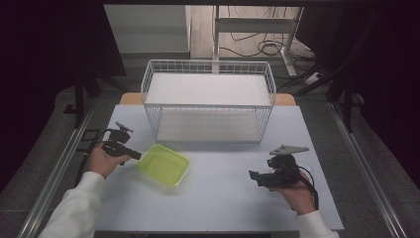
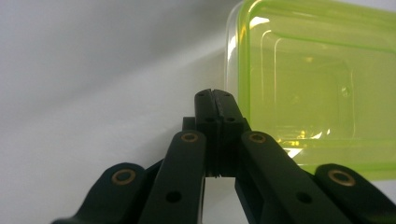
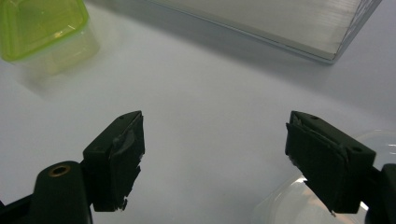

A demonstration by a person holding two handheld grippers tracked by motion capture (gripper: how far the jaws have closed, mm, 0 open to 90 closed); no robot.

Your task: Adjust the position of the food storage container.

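A translucent lime-green plastic container [image 1: 164, 165] lies on the white table [image 1: 223, 198], left of centre. My left gripper [image 1: 137, 155] is at the container's left rim. In the left gripper view its jaws [image 2: 215, 95] are pressed together with nothing between them, just beside the green container [image 2: 317, 93]. My right gripper [image 1: 253, 177] is held at the right side of the table, pointing left. Its jaws [image 3: 219, 140] stand wide open over bare table, with nothing between the pads [image 3: 119, 154]. The green container [image 3: 42, 23] shows far off at the upper left of the right gripper view.
A white wire basket [image 1: 208, 106] with a white liner stands at the back centre of the table; its corner [image 3: 280, 23] shows in the right gripper view. A clear plastic piece [image 3: 289, 205] lies under the right gripper [image 1: 306, 169]. Dark floor and metal rails flank the table.
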